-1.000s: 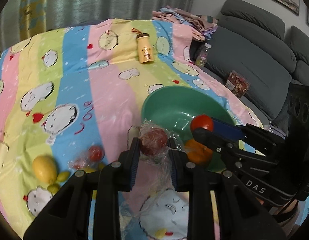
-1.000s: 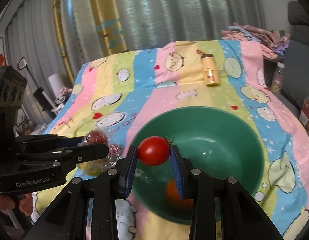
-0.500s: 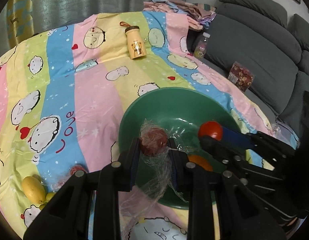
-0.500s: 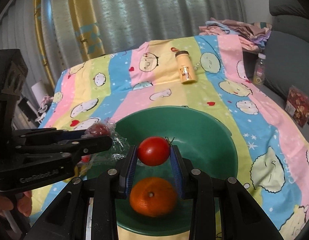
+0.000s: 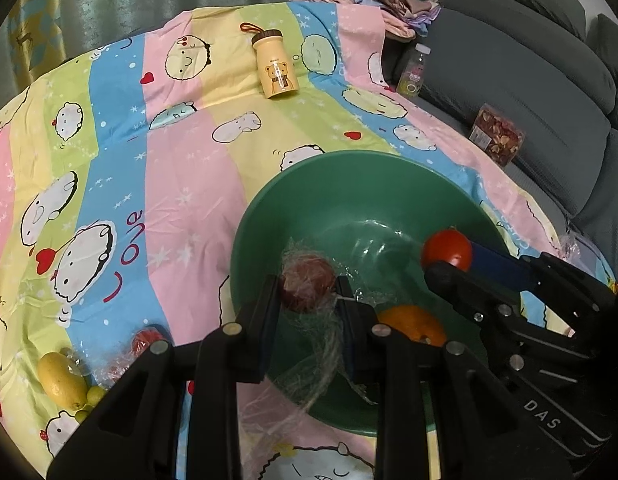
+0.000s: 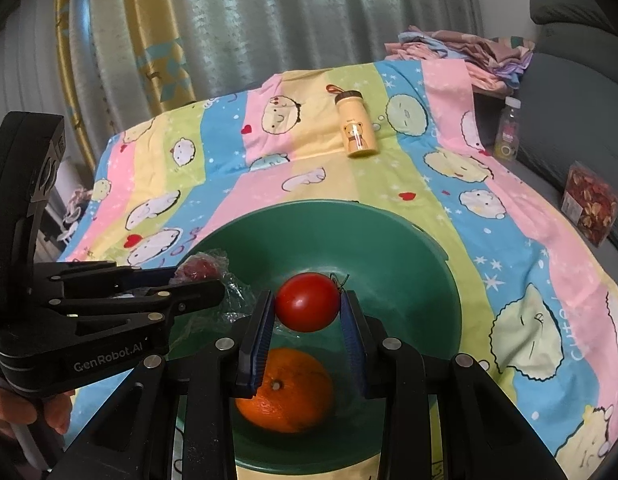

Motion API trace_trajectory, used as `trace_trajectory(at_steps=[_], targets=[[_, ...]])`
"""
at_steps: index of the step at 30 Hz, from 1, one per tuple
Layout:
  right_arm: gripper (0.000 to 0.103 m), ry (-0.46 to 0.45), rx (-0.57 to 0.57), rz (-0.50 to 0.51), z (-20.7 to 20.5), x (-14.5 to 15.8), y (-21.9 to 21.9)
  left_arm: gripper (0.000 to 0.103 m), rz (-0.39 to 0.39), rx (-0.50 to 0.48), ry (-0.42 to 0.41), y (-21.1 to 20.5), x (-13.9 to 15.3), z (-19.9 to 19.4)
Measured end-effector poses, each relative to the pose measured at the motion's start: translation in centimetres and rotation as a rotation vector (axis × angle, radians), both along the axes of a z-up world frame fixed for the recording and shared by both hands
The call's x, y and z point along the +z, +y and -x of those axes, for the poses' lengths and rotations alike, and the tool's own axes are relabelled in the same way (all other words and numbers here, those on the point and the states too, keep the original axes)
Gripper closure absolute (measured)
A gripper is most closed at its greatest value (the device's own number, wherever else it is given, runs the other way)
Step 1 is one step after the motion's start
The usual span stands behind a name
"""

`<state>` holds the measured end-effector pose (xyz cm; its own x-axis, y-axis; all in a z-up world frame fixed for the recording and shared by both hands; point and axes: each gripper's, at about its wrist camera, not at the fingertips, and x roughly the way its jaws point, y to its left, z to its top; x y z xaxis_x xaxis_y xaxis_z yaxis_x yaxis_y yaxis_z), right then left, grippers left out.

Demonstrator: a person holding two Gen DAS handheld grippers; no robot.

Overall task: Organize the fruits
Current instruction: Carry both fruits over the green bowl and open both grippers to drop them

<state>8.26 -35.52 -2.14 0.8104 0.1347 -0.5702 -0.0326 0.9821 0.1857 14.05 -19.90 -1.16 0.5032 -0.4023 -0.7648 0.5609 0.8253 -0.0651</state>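
**Ana:** Striped cartoon cloth (image 5: pixel 181 184) covered the bench, and both tongs hung over the green bowl (image 5: pixel 349 184). The right tongs (image 6: pixel 307 322) were clamped on a red tomato (image 6: pixel 307 307), with the orange (image 6: pixel 285 390) lying in the bowl directly beneath.

**Ben:** And the left tongs (image 5: pixel 307 300) pinched a plastic-wrapped dark red fruit (image 5: pixel 307 282) just inside the near-left rim. Straight down was the drop for both, I'd say. A lemon (image 5: pixel 61 380) waited on the cloth, well left.
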Motion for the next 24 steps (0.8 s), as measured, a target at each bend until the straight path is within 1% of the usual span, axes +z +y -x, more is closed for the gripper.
trace_trajectory(at_steps=[19, 24], targets=[[0.068, 0.035, 0.006, 0.007, -0.33, -0.65, 0.06, 0.075, -0.053, -0.005, 0.019, -0.95, -0.83, -0.12], [0.068, 0.041, 0.000, 0.010, -0.33, -0.76, 0.04, 0.076, -0.056, 0.000, 0.014, -0.98, -0.84, -0.15]])
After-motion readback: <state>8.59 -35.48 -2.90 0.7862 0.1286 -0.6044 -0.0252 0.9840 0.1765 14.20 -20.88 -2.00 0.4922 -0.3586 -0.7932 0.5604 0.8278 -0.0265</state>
